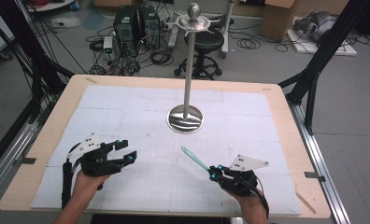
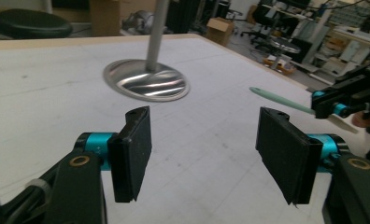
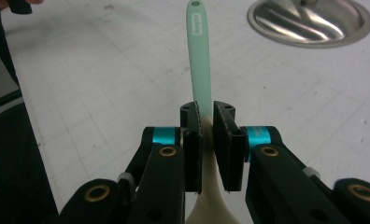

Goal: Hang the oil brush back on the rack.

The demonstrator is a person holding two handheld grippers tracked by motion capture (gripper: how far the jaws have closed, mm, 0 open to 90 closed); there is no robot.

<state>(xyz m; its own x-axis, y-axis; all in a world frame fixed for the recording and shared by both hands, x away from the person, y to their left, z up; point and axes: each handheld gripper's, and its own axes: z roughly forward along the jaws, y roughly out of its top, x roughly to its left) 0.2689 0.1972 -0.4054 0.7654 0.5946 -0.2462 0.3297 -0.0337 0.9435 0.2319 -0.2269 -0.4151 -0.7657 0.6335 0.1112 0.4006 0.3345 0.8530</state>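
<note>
Tabletop [image 1: 57, 140] has loads of free room, just the metal stand [image 1: 186, 117] mid-back.
Left tool [image 1: 125, 151] gapes wide, empty; right tool [image 1: 212, 172] pinches a mint spatula [image 1: 195, 159], blade end cut off below its jaws.

In the left gripper view we lose the stand's pole [image 2: 156, 32] at the top edge of the frame, so its upper end is out of sight. In the right gripper view the stand's base [image 3: 314, 21] runs off the top edge, upper right. At the bottom centre there, the utensil's cream end [image 3: 210, 205] slips behind the closed jaws and off the frame, so we cannot tell its shape. The lettering on its green handle [image 3: 197, 51] is too small for us to read. In the high view, both forearms are cut by the bottom edge.
</note>
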